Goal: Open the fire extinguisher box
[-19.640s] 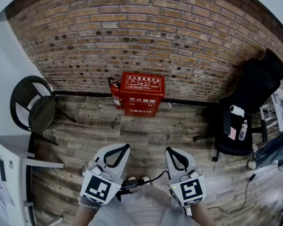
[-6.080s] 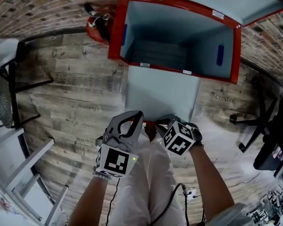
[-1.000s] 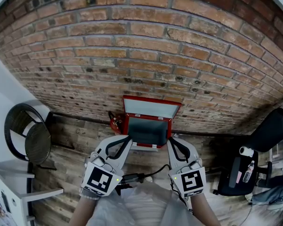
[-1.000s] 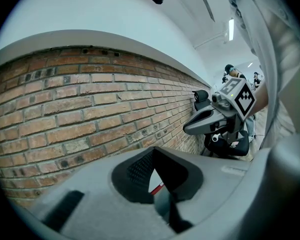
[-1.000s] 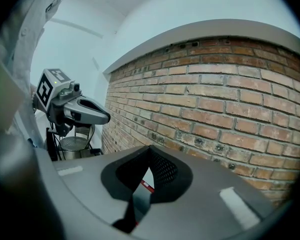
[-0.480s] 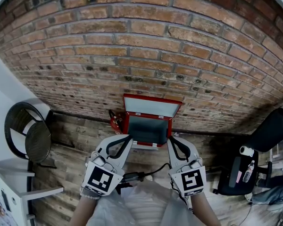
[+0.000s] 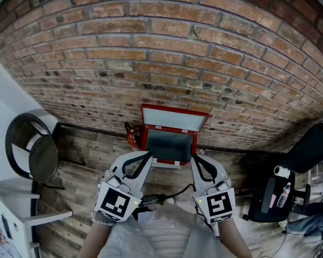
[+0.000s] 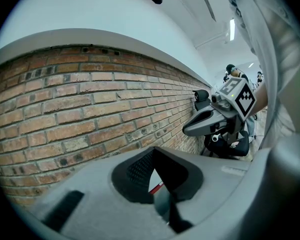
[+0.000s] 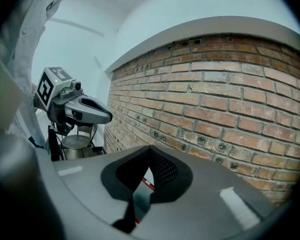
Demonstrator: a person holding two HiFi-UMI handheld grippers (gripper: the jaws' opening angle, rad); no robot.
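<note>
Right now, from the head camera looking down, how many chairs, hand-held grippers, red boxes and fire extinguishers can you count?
Chairs: 2 (round black chair, black office chair)
Grippers: 2 (left gripper, right gripper)
Fire extinguisher box: 1
Fire extinguisher: 1
Total: 6

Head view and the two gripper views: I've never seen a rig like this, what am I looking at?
A person holds a two-jaw hand-held gripper in each hand. The head view looks down from a camera on the person's head: the left hand-held gripper and right hand-held gripper are both shut and empty. On the wooden floor against the brick wall stands the red fire extinguisher box, lid already up, an extinguisher beside it. The other two pictures come from cameras riding on each hand-held gripper, looking along its jaws.
</note>
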